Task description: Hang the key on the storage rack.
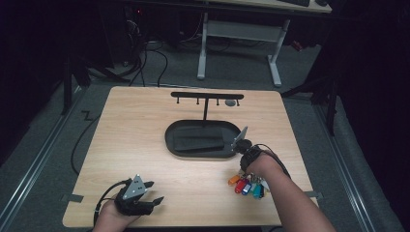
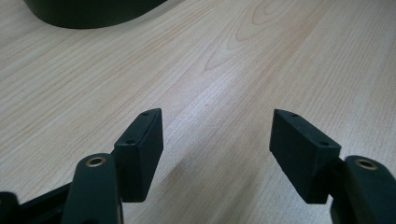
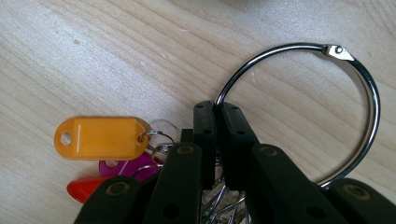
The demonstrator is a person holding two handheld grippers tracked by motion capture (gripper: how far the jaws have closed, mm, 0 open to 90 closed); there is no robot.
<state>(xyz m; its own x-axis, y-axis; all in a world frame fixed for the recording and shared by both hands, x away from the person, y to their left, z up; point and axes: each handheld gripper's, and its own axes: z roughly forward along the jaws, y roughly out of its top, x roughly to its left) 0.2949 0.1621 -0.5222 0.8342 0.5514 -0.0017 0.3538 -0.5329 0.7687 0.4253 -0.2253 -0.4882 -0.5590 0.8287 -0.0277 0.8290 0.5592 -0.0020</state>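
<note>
I have the right gripper [image 3: 215, 109] clamped on the big metal ring [image 3: 299, 109] of the key bunch [image 1: 246, 185], lower right of the table [image 1: 125, 135]. I'd lift straight, keeping tags dangling, toward the hook stand [image 1: 207, 96]. The black tray [image 1: 169, 137] holds a dark flat pad. My left gripper [image 2: 217, 140] rests open, holding nothing.

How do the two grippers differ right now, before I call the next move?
The right gripper is shut on the metal key ring; the left gripper stands open with nothing between its jaws. The right sits beside the black tray; the left rests near the table's front edge. Both have black jaws.
</note>
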